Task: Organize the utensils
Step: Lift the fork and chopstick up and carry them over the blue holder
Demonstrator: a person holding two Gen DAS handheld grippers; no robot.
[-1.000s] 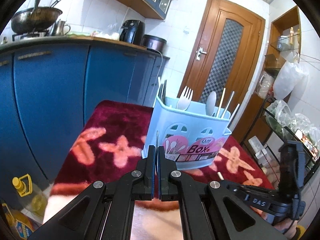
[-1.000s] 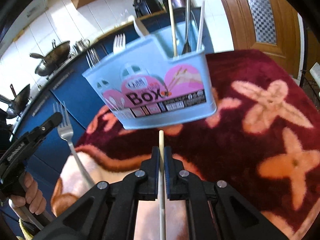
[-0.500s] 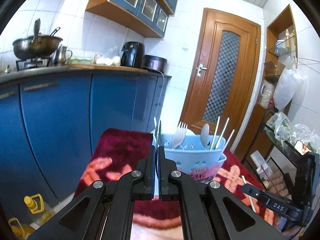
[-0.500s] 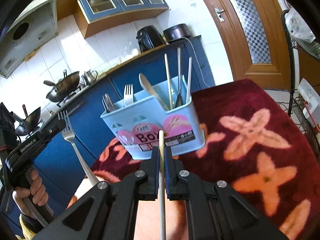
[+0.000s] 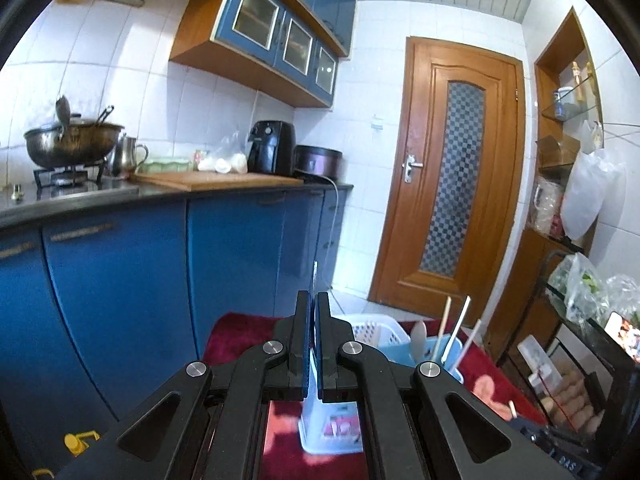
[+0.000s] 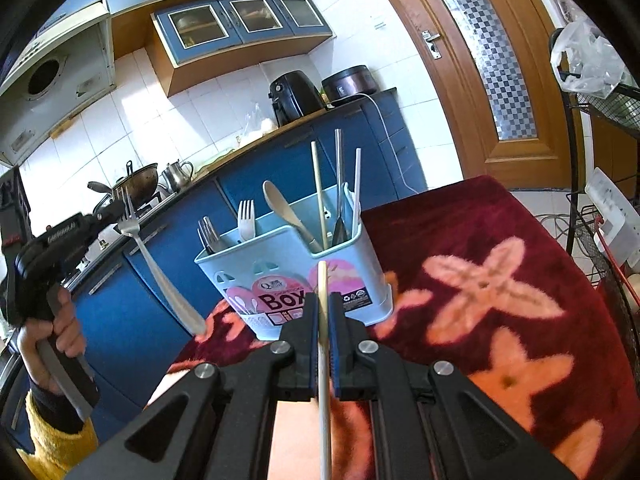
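A light blue utensil holder (image 6: 296, 268) stands on the red flowered tablecloth (image 6: 500, 240); it contains forks, a wooden spoon and several chopsticks. My right gripper (image 6: 323, 300) is shut on a pale chopstick (image 6: 324, 360), just in front of the holder and pointing at it. At the left of the right wrist view, a hand carries my left gripper (image 6: 108, 210), which is shut on a metal fork (image 6: 160, 280) with its tines up. In the left wrist view the left gripper (image 5: 313, 300) sits above the holder (image 5: 384, 336). Only the fork's thin edge (image 5: 315, 276) shows between its fingers.
Blue cabinets (image 5: 120, 280) and a counter with a wok (image 5: 72, 144) and an air fryer (image 5: 270, 146) run along the left. A wooden door (image 5: 452, 184) is behind the table. A wire rack (image 5: 580, 320) with bags stands at the right.
Both grippers have risen and the holder now sits lower in both views. The left gripper has carried the fork up beside the holder. The right one has drawn back slightly with its chopstick.
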